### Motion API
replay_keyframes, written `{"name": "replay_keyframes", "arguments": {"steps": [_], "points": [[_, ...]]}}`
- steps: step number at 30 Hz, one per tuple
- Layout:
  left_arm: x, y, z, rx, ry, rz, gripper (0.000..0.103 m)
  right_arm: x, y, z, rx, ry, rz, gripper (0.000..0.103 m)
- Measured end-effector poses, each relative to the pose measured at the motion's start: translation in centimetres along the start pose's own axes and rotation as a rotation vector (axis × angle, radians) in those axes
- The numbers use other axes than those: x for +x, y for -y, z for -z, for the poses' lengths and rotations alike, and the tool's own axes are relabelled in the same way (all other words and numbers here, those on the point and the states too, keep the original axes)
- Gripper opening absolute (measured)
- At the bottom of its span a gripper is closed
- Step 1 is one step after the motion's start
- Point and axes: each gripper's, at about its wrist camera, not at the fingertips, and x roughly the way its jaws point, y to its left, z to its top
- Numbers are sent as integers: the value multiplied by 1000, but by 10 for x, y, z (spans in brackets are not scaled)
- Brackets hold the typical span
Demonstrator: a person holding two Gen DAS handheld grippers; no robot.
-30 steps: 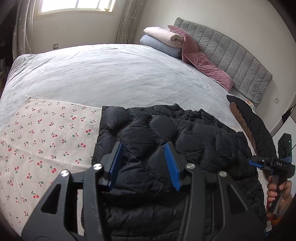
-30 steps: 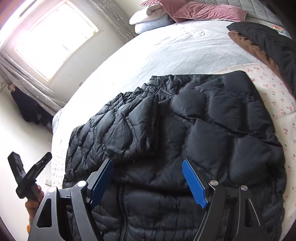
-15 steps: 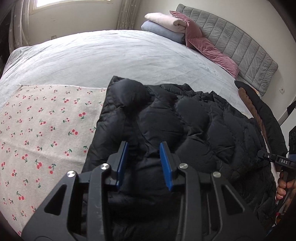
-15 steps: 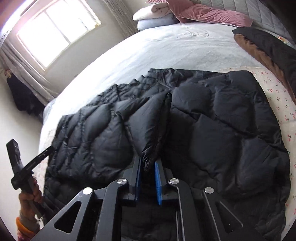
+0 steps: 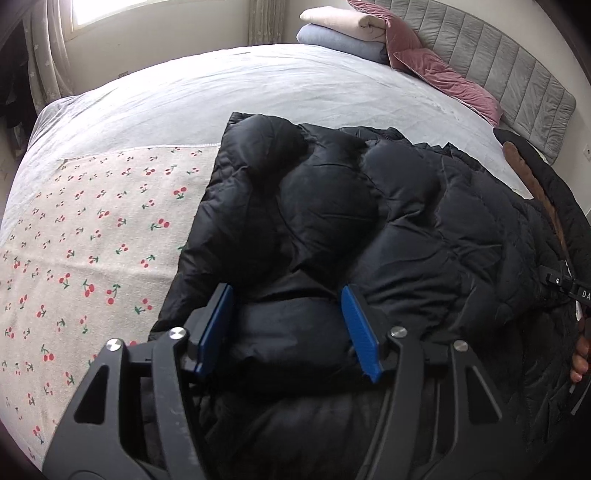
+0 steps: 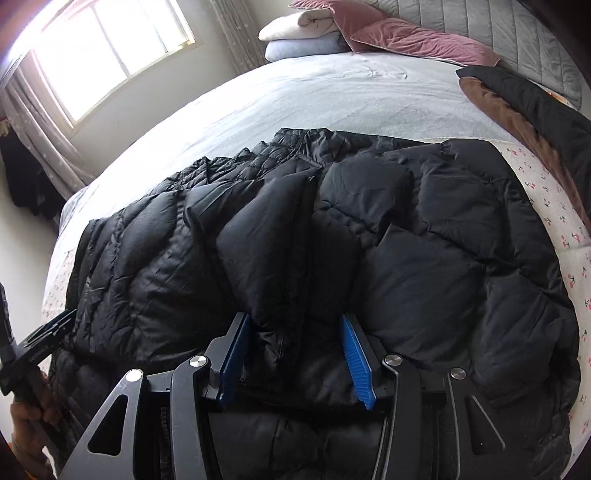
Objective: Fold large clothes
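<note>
A black quilted puffer jacket (image 5: 369, 229) lies on a cherry-print cloth (image 5: 92, 236) on the bed, with its near part folded over. In the left wrist view my left gripper (image 5: 288, 328) is open, its blue pads either side of a puffed fold at the jacket's near edge. In the right wrist view the jacket (image 6: 424, 258) fills the middle, and my right gripper (image 6: 295, 360) is open, its pads apart around a raised ridge of fabric. Each gripper shows at the edge of the other's view, the right gripper (image 5: 565, 284) and the left gripper (image 6: 33, 347).
The bed has a pale grey sheet (image 5: 258, 85). Folded blankets (image 5: 343, 29), pink pillows (image 5: 443, 74) and a grey headboard (image 5: 517, 81) are at the far end. A second dark garment with brown lining (image 6: 517, 103) lies at the right. A window (image 6: 110, 55) is at the far left.
Both grippers have opened: the right one was shut on the jacket's ridge and has let go, the left one's narrow gap has widened. The folded part now rests on the jacket.
</note>
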Motion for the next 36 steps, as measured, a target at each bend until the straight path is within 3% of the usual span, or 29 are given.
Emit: {"name": "replay_keyframes", "arguments": {"steps": [3, 6, 7, 11, 17, 22, 29, 36], "points": [[-36, -1, 1, -8, 27, -19, 66, -36, 8, 0, 15, 14, -64, 52], [-85, -3, 6, -15, 91, -46, 86, -87, 9, 2, -3, 56, -97, 65], [-100, -5, 9, -23, 104, -48, 86, -105, 9, 5, -14, 74, -92, 70], [-149, -12, 21, -51, 54, -35, 89, -168, 13, 25, -53, 108, -75, 78], [-206, -20, 59, -31, 36, -18, 99, -234, 27, 72, -127, 111, -34, 82], [-231, -24, 100, 9, 0, 28, 99, -258, 50, 111, -130, 100, -41, 84], [-242, -34, 160, 64, -36, 86, 99, -262, 82, 174, -110, 52, -74, 84], [-216, -58, 216, -23, -111, 194, 99, -250, 120, 224, 2, -16, -118, 84]]}}
